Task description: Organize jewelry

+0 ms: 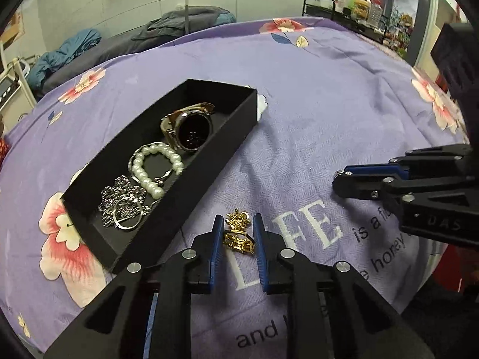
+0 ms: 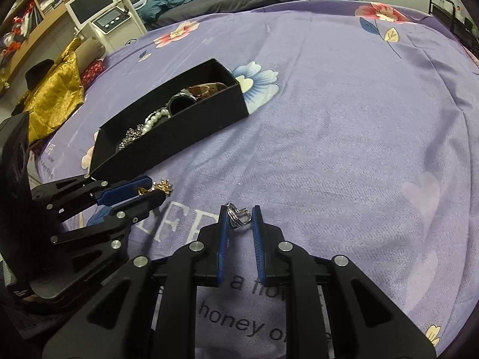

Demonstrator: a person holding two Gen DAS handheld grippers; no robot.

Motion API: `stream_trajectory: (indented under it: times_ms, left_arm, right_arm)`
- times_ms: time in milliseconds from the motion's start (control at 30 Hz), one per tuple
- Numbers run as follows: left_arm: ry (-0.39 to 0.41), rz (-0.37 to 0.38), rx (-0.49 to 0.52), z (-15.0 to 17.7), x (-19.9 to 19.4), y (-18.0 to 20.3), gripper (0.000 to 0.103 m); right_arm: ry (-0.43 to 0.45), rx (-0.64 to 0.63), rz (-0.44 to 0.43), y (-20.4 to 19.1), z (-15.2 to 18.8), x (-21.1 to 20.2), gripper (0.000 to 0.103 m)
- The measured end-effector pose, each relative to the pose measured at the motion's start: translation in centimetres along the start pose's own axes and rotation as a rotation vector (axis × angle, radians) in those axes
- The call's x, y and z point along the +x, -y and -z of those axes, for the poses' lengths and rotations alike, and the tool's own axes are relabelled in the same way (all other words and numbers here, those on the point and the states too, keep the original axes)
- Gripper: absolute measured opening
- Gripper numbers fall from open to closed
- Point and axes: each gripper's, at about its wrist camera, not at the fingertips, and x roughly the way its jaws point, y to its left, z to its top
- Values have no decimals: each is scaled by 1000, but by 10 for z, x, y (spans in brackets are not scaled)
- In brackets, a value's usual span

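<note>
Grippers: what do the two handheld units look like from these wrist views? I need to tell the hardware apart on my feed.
Both look alike. The left gripper and right gripper have matte black, angular plastic linkages with triangular cut-outs and round silver pivot bolts, ending in narrow blue ribbed pads. Seen side-on in the left view, the right gripper carries embossed letters, only partly legible. No cables, hands or sleeves are visible.

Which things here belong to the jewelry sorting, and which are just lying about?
Job:
- black box
- watch
- pearl bracelet
- silver chain
- gold piece
- silver ring

Lying about:
- gold cloth
- grey blanket
- monitor
</note>
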Motion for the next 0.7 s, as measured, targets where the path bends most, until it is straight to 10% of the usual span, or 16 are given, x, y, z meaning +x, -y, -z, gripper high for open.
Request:
stream_trajectory:
  times_ms: [700]
  left_arm:
    - [91, -64, -143, -23, -50, -63, 19]
  right_arm:
    - [76, -99, -110, -58, -59, 5, 16]
